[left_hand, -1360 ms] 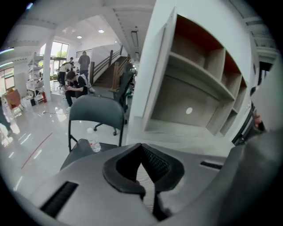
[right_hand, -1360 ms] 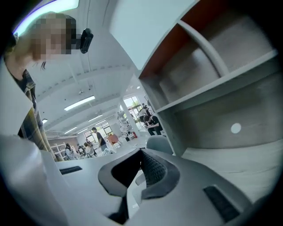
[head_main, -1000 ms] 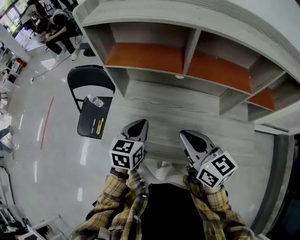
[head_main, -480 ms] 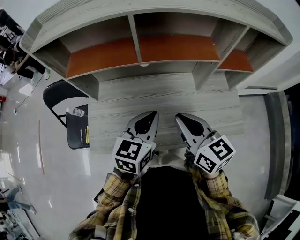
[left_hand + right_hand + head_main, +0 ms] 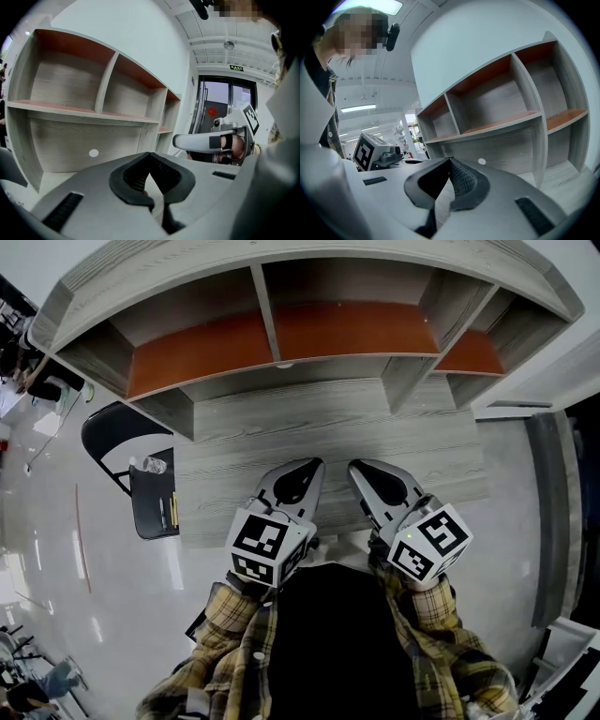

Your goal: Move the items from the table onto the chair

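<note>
Two hand-held grippers (image 5: pixel 302 474) (image 5: pixel 373 476) nearer together; one bottle (image 5: pixel 150 465) on one chair (image 5: pixel 150 523)

You face a grey wood-grain desk (image 5: pixel 328 427) set against a white wall (image 5: pixel 140 33). On its far edge stands an open shelf unit (image 5: pixel 265 301) with orange-brown boards. The pale floor (image 5: pixel 122 615) is glossy and carries a red line (image 5: pixel 82 540). Beside the shelf unit, a dark doorway (image 5: pixel 218 101) stands under a green exit sign (image 5: pixel 236 68). A strip ceiling light (image 5: pixel 358 108) is lit.
</note>
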